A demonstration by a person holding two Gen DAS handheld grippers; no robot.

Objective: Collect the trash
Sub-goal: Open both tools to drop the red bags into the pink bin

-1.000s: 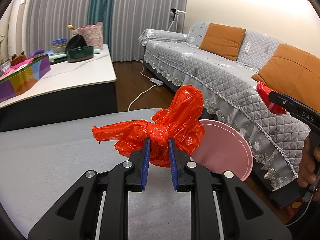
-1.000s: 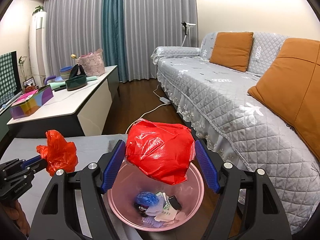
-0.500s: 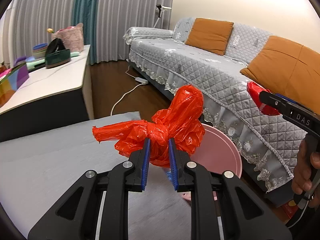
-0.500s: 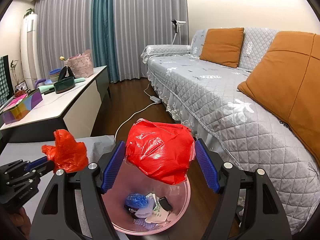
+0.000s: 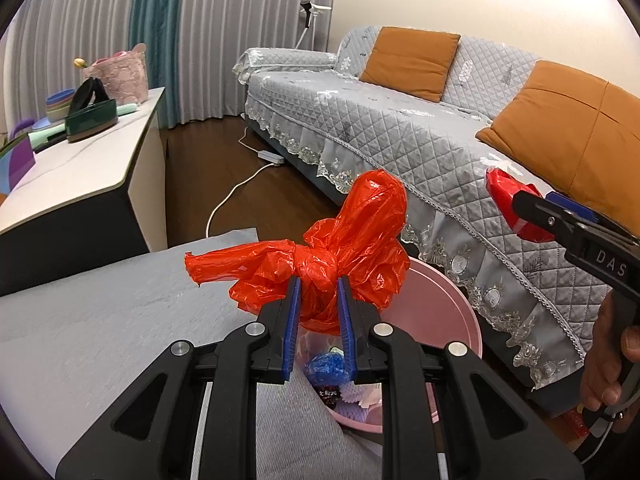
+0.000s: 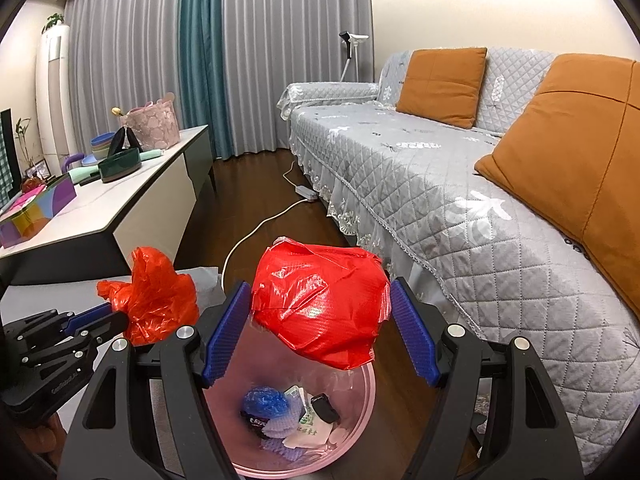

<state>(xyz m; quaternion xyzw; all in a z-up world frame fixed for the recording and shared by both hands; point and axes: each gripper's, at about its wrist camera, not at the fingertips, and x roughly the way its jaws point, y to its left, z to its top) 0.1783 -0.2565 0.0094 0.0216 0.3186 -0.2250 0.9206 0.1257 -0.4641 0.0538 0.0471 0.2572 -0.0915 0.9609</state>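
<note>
Both grippers carry red trash over the pink bin, drop not yet made.

Left gripper (image 5: 318, 304) is clenched on the knot of a crumpled orange-red plastic bag (image 5: 340, 248), at the edge of the grey-clothed bench (image 5: 100, 320); right gripper (image 6: 320, 328) grasps a puffy red foil wrapper (image 6: 320, 300) across its wide span, directly above the round pink plastic bin (image 6: 360, 392), likely so that both fall in. Right view shows the bin's contents: blue wad, papers, dark scrap. Left view shows mostly its rim, plus the person's hand (image 5: 612, 360) on the right handle.
</note>
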